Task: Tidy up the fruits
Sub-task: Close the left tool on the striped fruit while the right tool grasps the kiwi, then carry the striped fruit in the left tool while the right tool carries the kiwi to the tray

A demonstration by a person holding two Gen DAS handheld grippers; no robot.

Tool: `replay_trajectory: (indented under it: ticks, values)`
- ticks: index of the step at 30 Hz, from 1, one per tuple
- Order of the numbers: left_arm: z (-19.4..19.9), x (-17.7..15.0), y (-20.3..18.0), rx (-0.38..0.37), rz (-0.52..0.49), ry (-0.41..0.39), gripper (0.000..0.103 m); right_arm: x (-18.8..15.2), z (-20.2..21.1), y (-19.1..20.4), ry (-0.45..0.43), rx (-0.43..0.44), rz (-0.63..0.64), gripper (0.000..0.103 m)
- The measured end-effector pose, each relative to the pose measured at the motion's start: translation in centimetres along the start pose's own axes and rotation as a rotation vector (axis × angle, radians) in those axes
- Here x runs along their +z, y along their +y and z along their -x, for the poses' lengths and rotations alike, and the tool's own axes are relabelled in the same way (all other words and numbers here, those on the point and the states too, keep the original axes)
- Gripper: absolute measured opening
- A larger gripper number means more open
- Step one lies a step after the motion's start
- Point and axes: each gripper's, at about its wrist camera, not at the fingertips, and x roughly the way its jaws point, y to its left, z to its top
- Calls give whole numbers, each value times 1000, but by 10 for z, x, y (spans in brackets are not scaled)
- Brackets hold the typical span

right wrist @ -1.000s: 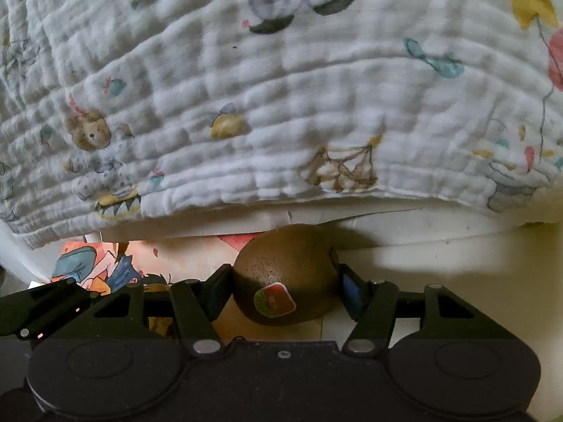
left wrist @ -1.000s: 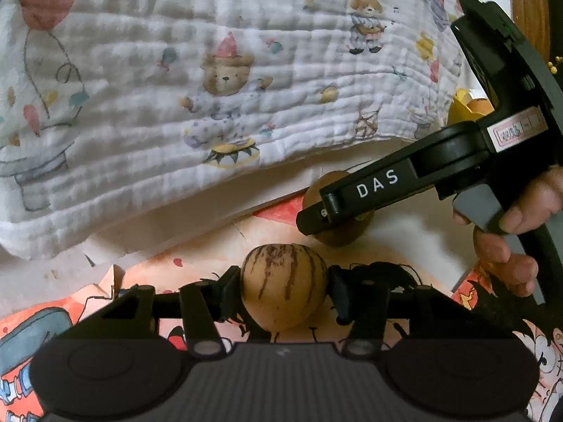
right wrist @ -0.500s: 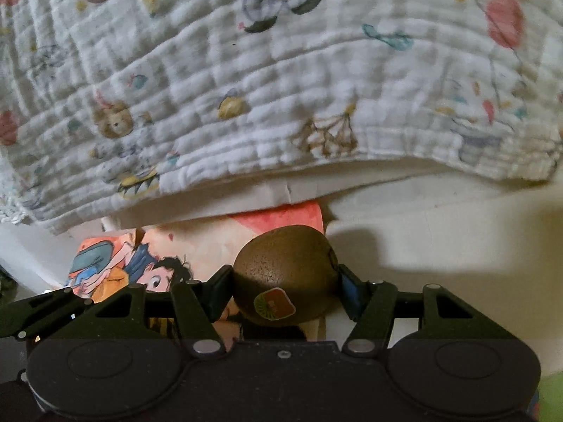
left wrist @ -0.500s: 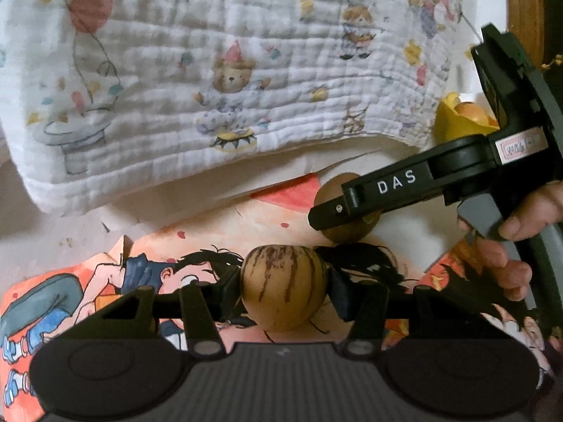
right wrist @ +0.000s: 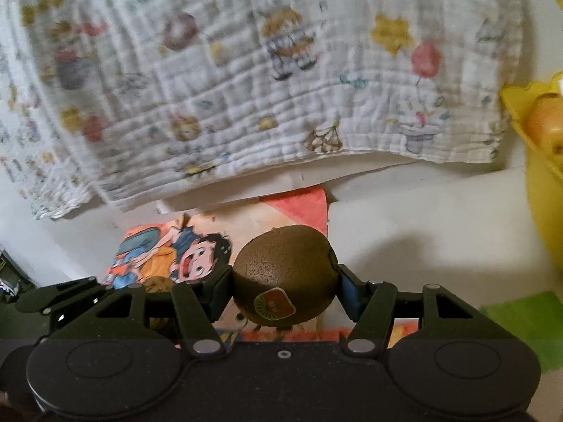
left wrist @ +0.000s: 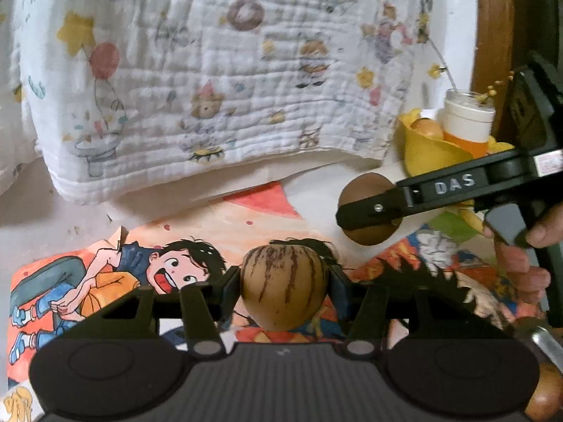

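Observation:
My left gripper is shut on a tan fruit with brown stripes and holds it above a cartoon poster. My right gripper is shut on a brown kiwi with a sticker, also lifted off the surface. In the left wrist view the right gripper shows at the right with the kiwi between its fingers. A yellow bowl with an orange-coloured fruit stands at the far right; it also shows in the right wrist view.
A white printed blanket hangs across the back. A jar with a white lid stands by the bowl. A green patch lies at the right. A brown wooden post rises at the far right. Another round fruit sits at the lower right.
Both grippers have pulled back and up from the blanket with their fruits still held. More of the poster, the yellow bowl and the jar have come into view.

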Motion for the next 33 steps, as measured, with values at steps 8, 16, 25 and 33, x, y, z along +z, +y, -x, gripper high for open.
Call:
replay_trajectory:
  ticks: [8,16,25,33]
  values:
    - [30,-7,-31,-41,-10,-18,57,-24,71,4,-49,25,32,63]
    - [56,-25,-57,-99,-21,-20,57,-66,134,12,-65,59,113,63]
    - [72,-45,-79,-131,-72,4,57,-124,187,26,-59,63,218,63]
    - [70,-56,-95,-127,-87,58,57,-175,211,26,-27,38,214,64]
